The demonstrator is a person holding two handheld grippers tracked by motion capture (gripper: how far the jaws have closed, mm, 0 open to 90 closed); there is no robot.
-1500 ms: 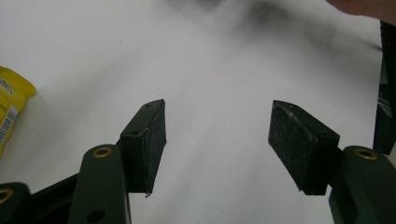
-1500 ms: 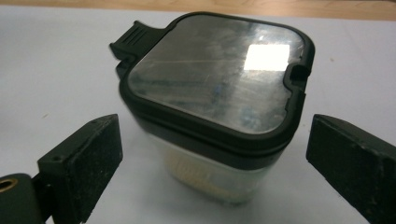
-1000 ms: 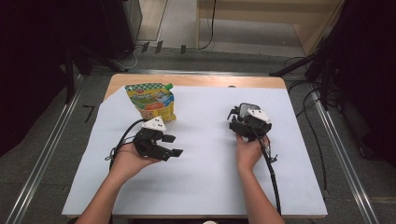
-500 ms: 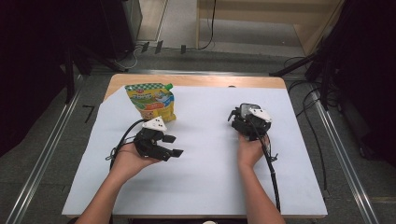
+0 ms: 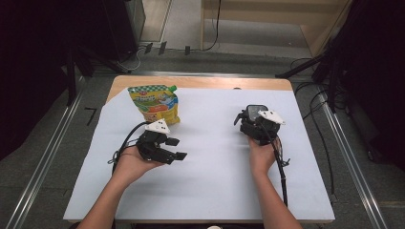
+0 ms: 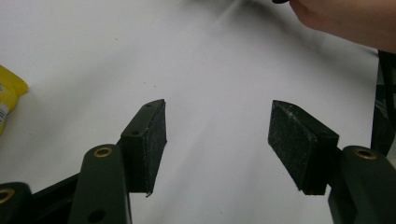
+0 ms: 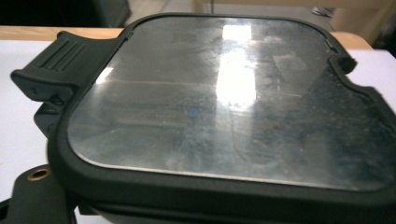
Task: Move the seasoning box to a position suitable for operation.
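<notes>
My left gripper [image 5: 177, 149] lies on its side in the person's left hand on the white sheet [image 5: 215, 186], pointing right. Its jaws stand open; in the left gripper view the left gripper [image 6: 217, 135] has only bare sheet between its pads. A yellow and green food pouch [image 5: 155, 102] lies flat just beyond it, its corner [image 6: 9, 93] at the left edge of that view. My right gripper [image 5: 253, 120] points away from the person, shut on a black box with a shiny lid [image 5: 255, 110]. The lid [image 7: 224, 93] sits right over the jaws and hides the pads.
The sheet covers most of a wooden table [image 5: 205, 82]. Metal rails [image 5: 43, 157] run along both sides, and cables [image 5: 315, 95] lie on the floor at the right. The person's right hand [image 6: 345, 18] shows far off in the left gripper view.
</notes>
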